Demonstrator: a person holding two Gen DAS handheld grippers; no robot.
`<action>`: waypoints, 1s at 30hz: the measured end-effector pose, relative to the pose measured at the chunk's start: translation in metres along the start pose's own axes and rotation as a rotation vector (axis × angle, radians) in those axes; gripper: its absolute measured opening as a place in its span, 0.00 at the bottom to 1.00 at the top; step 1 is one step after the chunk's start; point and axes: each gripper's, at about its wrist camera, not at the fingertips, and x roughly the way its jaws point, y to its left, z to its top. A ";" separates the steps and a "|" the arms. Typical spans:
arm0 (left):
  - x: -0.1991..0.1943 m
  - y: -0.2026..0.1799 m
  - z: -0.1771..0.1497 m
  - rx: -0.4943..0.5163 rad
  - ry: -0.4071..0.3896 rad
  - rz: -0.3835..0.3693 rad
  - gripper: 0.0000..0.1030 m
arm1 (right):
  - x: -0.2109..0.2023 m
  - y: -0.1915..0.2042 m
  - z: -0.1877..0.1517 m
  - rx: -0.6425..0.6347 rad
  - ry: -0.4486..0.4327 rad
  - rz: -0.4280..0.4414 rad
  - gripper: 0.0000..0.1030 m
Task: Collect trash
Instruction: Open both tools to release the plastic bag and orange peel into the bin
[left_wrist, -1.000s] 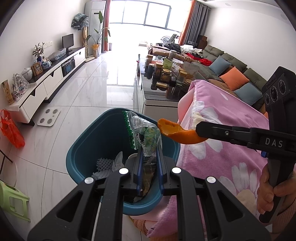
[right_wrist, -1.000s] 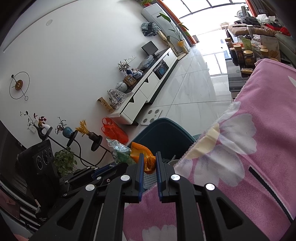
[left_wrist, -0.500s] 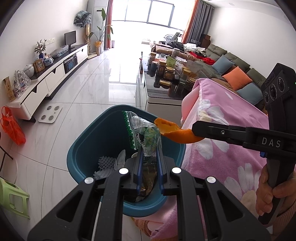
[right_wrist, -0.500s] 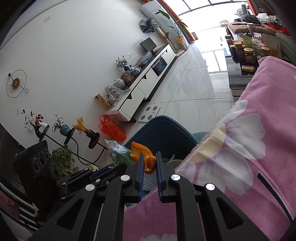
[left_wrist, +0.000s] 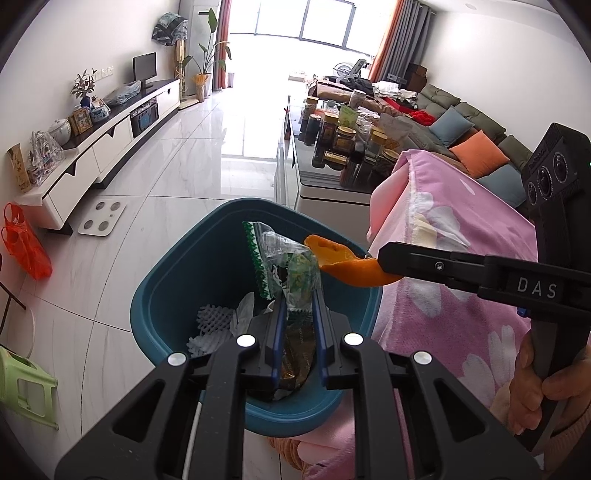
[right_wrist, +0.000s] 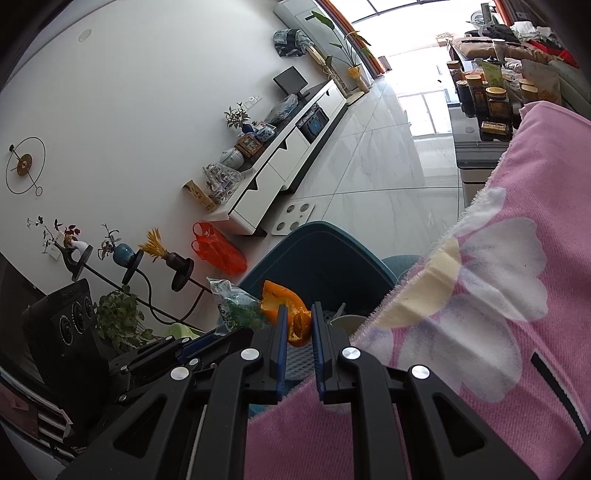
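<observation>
Over the blue bin (left_wrist: 177, 295), both tools hold trash. The left tool (left_wrist: 298, 295) is clamped on a crinkly plastic wrapper (left_wrist: 284, 266), green and clear, which sticks up from between its jaws right above the bin's open mouth. The right tool (right_wrist: 298, 321) is clamped on a piece of orange peel (right_wrist: 291, 314); in the left view the peel (left_wrist: 347, 266) pokes out from the tool's tip over the bin's right rim and almost touches the wrapper.

Compared with a second ago, not much is different. Both tools grip the same trash as before, just as tightly. The peel has slid a little to the left, closer to the wrapper and further over the bin. The bin looks a bit nearer in the left view.

Inside the bin lie white foam netting (left_wrist: 210, 325) and some white scraps. Just to the right of the bin hangs a pink blanket with white flowers (left_wrist: 461, 280), and its edge touches the bin's side. A hand (left_wrist: 535, 384) holds the right tool's handle above the blanket. Behind the blanket stands a table (left_wrist: 317, 177) crowded with jars. Further off are a white TV stand (left_wrist: 110, 144), a white scale on the floor (left_wrist: 101, 218), an orange bag (left_wrist: 26, 247) and a green stool (left_wrist: 22, 384). Nothing blocks the bin's opening.
</observation>
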 end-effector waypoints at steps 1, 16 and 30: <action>0.001 0.001 0.000 -0.002 0.002 0.001 0.15 | 0.001 0.001 0.000 -0.001 0.003 -0.001 0.11; 0.018 0.006 0.000 -0.022 0.036 0.012 0.18 | 0.022 0.015 0.005 -0.025 0.048 -0.034 0.14; 0.039 0.018 0.000 -0.077 0.074 0.010 0.34 | 0.033 0.021 0.007 -0.034 0.062 -0.050 0.18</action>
